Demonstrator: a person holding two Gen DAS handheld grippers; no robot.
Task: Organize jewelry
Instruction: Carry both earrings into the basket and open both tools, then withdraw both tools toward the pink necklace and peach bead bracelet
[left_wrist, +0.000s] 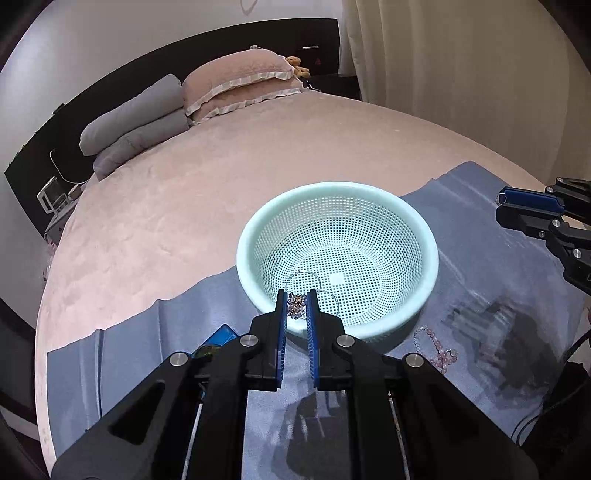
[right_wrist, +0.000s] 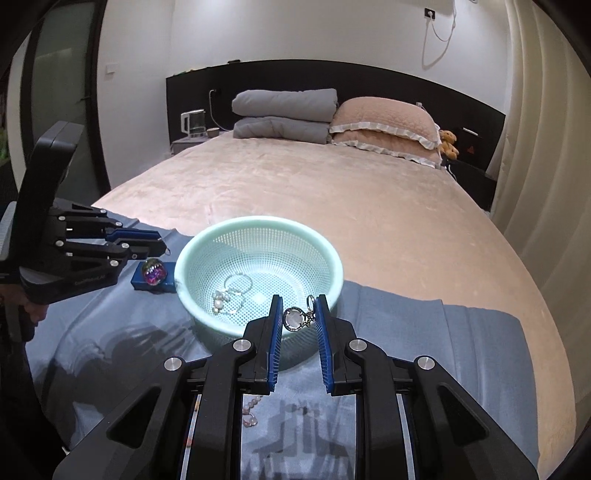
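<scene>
A mint-green mesh basket stands on a blue-grey cloth on the bed. Just over the basket's near rim, my left gripper is shut on a small sparkly copper-toned trinket. My right gripper is shut on a round silver pendant with a short chain, held above the basket's near wall. Silver hoops and pearl pieces lie inside the basket. A pink bead bracelet rests on the cloth.
A blue box topped by an iridescent ball sits left of the basket. The pink bedspread stretches beyond, with pillows and a folded grey quilt at the headboard. Curtains hang on the right.
</scene>
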